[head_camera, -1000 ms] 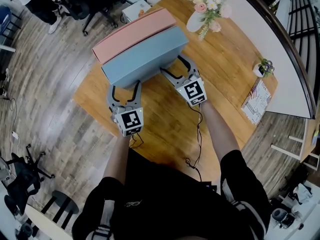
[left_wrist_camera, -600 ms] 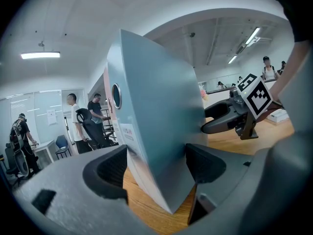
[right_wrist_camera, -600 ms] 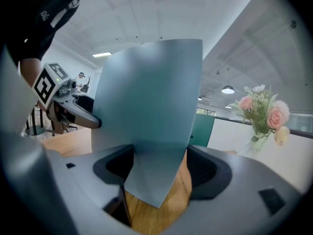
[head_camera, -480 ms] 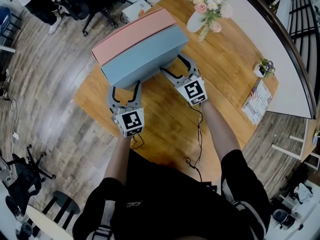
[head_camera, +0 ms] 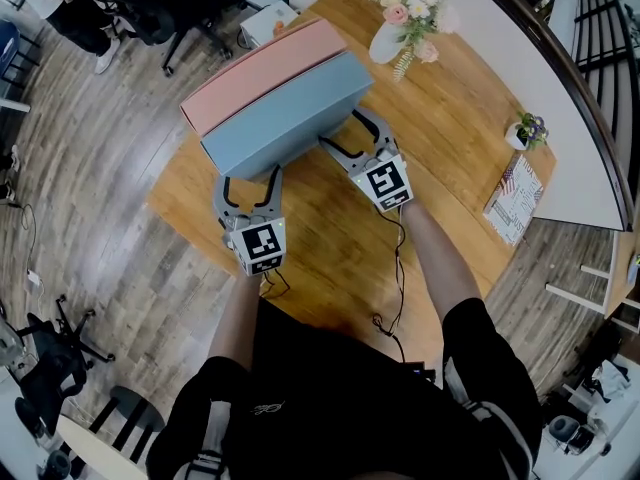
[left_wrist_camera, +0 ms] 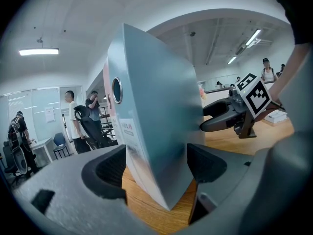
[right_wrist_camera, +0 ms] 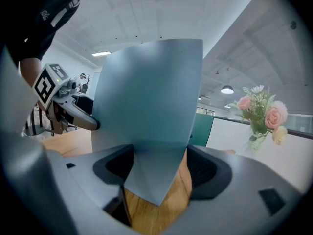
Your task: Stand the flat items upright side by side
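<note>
Right, both binders stand upright on the table (head_camera: 440,128); the pink binder (head_camera: 262,68) rests against the far face of the blue binder (head_camera: 280,113); my left gripper (head_camera: 250,176) pinches the blue binder's lower corner at the spine end, one jaw on the spine and one on the cover; my right gripper (head_camera: 344,133) likewise clamps the opposite lower corner.

No print legible (label (left_wrist_camera: 128,131) on blue binder (left_wrist_camera: 161,116) blurred)
</note>
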`<move>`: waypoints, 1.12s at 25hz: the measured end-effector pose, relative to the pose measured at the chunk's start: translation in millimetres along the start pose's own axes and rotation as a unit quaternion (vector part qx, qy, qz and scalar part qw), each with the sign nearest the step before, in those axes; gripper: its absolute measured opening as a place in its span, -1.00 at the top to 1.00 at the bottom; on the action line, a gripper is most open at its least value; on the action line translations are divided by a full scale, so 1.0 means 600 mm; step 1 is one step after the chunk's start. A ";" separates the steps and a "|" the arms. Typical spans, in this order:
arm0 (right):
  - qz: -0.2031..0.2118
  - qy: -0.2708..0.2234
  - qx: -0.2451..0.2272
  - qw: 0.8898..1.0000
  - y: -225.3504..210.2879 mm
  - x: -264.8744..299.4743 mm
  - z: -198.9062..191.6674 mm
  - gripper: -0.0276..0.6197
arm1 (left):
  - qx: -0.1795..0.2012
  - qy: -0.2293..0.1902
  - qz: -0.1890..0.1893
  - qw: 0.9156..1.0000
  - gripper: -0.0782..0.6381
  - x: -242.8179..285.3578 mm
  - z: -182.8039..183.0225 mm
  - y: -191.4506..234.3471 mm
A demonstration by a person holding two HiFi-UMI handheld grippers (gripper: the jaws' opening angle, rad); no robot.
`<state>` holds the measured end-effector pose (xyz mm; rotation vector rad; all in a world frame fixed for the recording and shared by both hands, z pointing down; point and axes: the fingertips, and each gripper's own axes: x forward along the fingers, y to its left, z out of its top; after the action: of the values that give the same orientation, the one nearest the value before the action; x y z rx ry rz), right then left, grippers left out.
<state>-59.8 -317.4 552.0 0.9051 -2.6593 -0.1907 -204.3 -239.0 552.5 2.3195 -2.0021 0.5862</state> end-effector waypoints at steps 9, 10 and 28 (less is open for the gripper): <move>-0.021 0.005 0.022 1.000 -0.014 -0.014 -0.011 -0.16 | -0.009 0.006 -0.005 1.000 -0.34 -0.009 -0.004 -0.005; -0.022 0.005 0.023 0.999 -0.014 -0.015 -0.010 -0.16 | -0.010 0.007 -0.004 1.000 -0.34 -0.011 -0.005 -0.003; -0.052 0.044 0.039 0.997 0.011 -0.098 -0.039 -0.05 | -0.096 0.042 -0.041 0.994 -0.34 -0.052 -0.047 -0.036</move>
<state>-11.3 -276.7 560.3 1.0514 -2.5562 -0.0703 -194.6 -198.5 574.5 2.2144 -1.8279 0.4556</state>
